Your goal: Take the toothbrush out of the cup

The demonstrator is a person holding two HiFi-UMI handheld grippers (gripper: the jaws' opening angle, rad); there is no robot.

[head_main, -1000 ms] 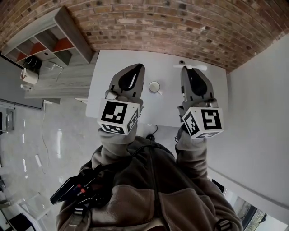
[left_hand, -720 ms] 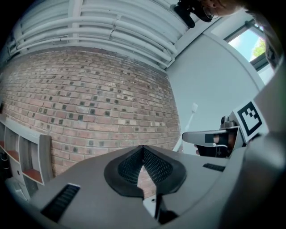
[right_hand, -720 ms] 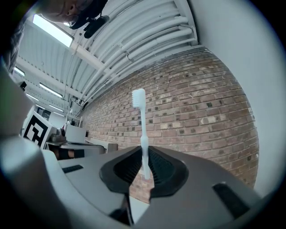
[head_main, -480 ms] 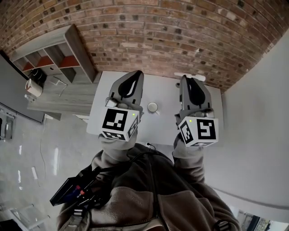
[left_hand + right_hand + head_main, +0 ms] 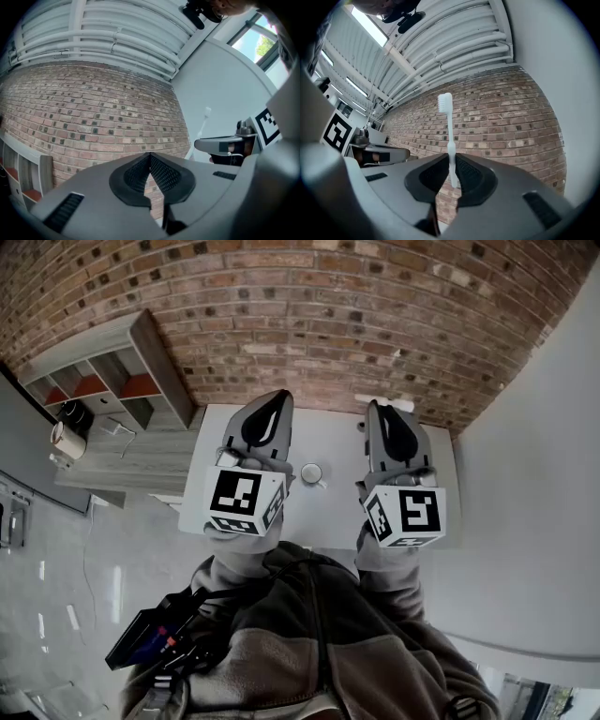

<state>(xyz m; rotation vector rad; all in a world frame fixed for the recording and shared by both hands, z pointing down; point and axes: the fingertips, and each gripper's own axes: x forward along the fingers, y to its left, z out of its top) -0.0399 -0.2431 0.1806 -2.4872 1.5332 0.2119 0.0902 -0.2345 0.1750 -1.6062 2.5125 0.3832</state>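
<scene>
Step in hand: the extraction looks complete. The toothbrush [image 5: 449, 136] is clear of the cup [image 5: 312, 473] and is carried in the air by the right gripper [image 5: 452, 159].
Toothbrush: white and slender, standing upright between the right jaws, with its bristle head uppermost against the brick wall [image 5: 506, 122].
Right jaws: clamped on the lower part of the toothbrush handle.
Left jaws: together, with nothing between them, on the left gripper [image 5: 150, 157].
Cup: white, with a side handle, standing on the white bench [image 5: 328, 427]. In the head view it lies between the 2 grippers, and nothing shows above its rim.
Pose: both grippers are held side by side in front of the chest, above the bench, with their noses toward the brick wall. Each gripper view takes in the wall and the ceiling pipes [image 5: 117, 28], so the noses appear tilted upward.
Next move (judgement): lower the right gripper to a bare part of the bench, well apart from the cup. Lay the thin handle flat before parting the jaws, so it neither slips nor rolls. The left gripper seems to have no part in this.
</scene>
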